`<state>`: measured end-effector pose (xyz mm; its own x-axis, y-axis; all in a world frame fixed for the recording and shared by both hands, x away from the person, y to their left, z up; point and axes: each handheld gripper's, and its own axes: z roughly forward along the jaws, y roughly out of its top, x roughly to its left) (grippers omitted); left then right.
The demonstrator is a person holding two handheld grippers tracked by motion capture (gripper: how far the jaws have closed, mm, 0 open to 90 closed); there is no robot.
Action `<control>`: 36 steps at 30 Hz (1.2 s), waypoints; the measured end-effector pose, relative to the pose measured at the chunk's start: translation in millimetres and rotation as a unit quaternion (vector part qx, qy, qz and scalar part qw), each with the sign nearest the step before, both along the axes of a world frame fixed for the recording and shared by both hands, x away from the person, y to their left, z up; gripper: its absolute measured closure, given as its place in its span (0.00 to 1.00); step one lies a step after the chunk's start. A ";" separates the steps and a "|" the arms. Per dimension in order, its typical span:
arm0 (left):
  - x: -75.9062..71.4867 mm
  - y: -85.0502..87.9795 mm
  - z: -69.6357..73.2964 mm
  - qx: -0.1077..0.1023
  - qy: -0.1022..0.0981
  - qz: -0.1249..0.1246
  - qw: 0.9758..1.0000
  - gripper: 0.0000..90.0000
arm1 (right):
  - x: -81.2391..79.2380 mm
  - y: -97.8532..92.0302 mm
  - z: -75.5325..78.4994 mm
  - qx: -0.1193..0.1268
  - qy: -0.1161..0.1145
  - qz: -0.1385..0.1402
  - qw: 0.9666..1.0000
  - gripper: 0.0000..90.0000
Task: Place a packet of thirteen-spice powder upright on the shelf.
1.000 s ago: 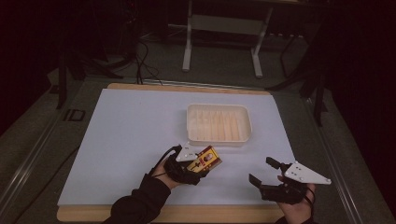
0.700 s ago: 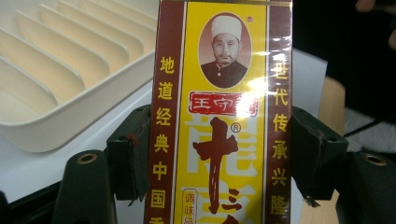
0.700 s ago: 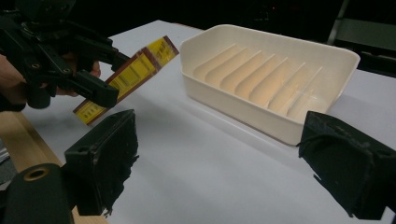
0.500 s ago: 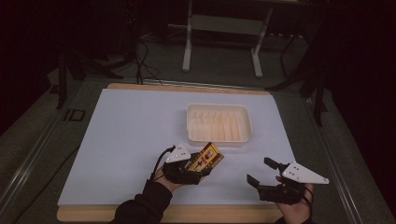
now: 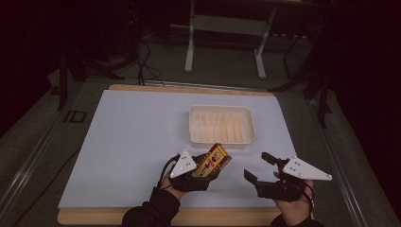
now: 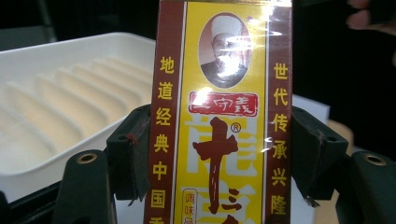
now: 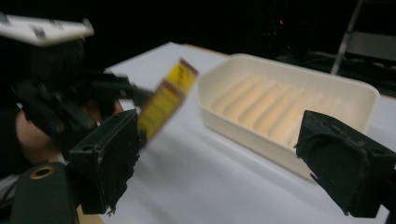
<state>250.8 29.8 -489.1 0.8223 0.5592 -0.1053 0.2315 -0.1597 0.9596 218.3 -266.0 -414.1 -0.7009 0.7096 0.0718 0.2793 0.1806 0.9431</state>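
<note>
A yellow and dark-red seasoning box [image 5: 213,159] with Chinese print is clamped in my left gripper [image 5: 204,169], held above the table's front just short of the white ribbed tray [image 5: 221,126]. Up close, the box [image 6: 219,116] stands between the two black pads [image 6: 133,149], which press on its long sides. My right gripper [image 5: 259,166] hovers open to the right of it, near the front edge, with nothing between its jaws. From the right gripper view the box [image 7: 166,100] tilts toward the tray [image 7: 285,109], and my own wide-apart right gripper [image 7: 219,158] frames the scene.
A pale blue sheet [image 5: 137,137] covers the wooden table. The tray is empty and sits right of centre. Beyond the table's far edge stand a metal frame's legs [image 5: 224,42] and cables on a dark floor.
The left gripper has tilted the box up and carried it slightly toward the tray. The right gripper has risen a little and edged left.
</note>
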 end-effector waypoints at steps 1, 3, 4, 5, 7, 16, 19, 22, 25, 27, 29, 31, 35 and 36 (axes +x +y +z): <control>-0.9 -0.9 -0.4 0.000 -0.001 0.003 1.000 0.36 | 0.4 2.5 2.7 0.002 -0.006 -0.001 1.000 0.15; -1.6 -2.4 -1.5 -0.009 0.000 0.002 1.000 0.36 | 1.5 7.7 7.9 0.009 -0.011 0.002 1.000 0.15; -2.0 -3.1 -1.8 -0.011 0.000 0.003 1.000 0.36 | 1.9 10.5 10.2 0.010 -0.015 0.001 1.000 0.15; -2.4 -3.9 -2.2 -0.016 -0.001 0.000 1.000 0.36 | 2.2 13.5 12.4 0.012 -0.020 -0.002 1.000 0.15; -3.8 -5.7 -2.4 -0.021 -0.004 0.004 1.000 0.36 | 3.8 18.8 15.8 0.010 -0.023 0.004 1.000 0.14; -9.9 -8.8 -2.8 -0.053 -0.029 0.006 0.998 0.36 | 11.8 43.1 17.0 0.016 -0.015 0.002 1.000 0.16; -11.4 -7.7 -3.8 -0.072 -0.037 0.015 0.997 0.36 | 13.1 50.7 14.4 0.018 -0.011 -0.008 1.000 0.21; -11.6 -7.4 -4.2 -0.092 -0.042 0.018 0.995 0.36 | 15.0 59.0 11.7 0.028 0.001 -0.009 1.000 0.22; -13.3 -8.6 -3.1 -0.089 -0.056 0.024 0.994 0.36 | 17.1 68.2 9.7 0.033 0.013 -0.006 0.999 0.29; -13.8 -8.2 -2.6 -0.093 -0.061 0.029 0.993 0.36 | 17.8 73.0 8.7 0.041 0.022 -0.003 0.999 0.39; -14.7 -7.8 -2.6 -0.093 -0.069 0.039 0.993 0.36 | 19.2 76.2 7.5 0.051 0.033 -0.003 0.998 0.45; -15.0 -7.2 -3.0 -0.095 -0.070 0.046 0.992 0.36 | 21.6 78.5 6.6 0.061 0.051 -0.007 0.997 0.50; -14.7 -6.0 -4.4 -0.105 -0.070 0.057 0.990 0.36 | 23.4 81.4 5.9 0.066 0.056 -0.013 0.996 0.58; -15.1 -5.9 -4.7 -0.109 -0.075 0.061 0.989 0.36 | 24.4 83.2 5.5 0.066 0.057 -0.017 0.996 0.61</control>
<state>235.7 23.9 -493.7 0.7661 0.6322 -0.1160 0.0888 0.0747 0.9932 242.7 -182.8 -408.6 -0.6583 0.7122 0.2438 0.3892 0.0448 0.9201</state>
